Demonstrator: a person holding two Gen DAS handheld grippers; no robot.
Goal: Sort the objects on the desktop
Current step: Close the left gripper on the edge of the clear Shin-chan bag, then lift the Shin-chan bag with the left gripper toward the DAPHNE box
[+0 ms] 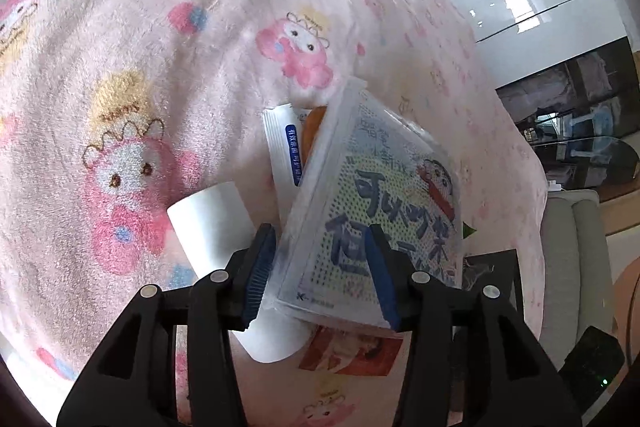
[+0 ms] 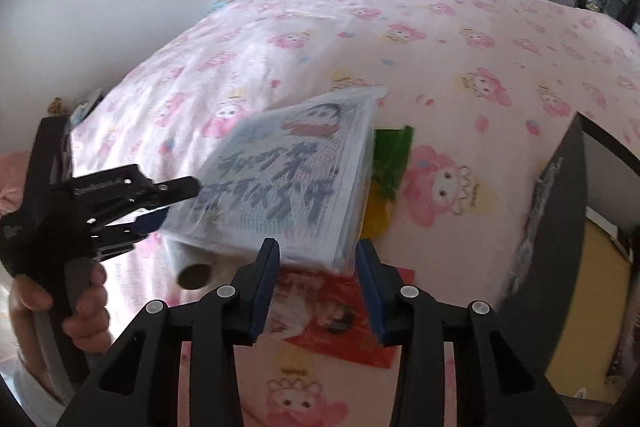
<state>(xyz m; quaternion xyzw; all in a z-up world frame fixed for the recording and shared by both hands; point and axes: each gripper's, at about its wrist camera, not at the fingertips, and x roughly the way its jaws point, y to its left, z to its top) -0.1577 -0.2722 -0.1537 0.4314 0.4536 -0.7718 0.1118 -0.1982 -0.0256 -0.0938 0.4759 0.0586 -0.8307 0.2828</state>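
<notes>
A flat cartoon-printed packet [image 1: 372, 203] in clear wrap hangs tilted above the pink blanket [image 1: 120, 67], clamped by the left gripper [image 1: 320, 267] at one edge. The right gripper [image 2: 316, 287] is at the packet's [image 2: 280, 183] near right corner, fingers spread, holding nothing. Beneath lie a white roll [image 1: 212, 227], a white sachet [image 1: 284, 151], a red leaflet [image 2: 320, 319] and a green bag [image 2: 390, 155]. The slick wrap and edge-only grip could let the packet slide out, or swing and knock the roll away.
</notes>
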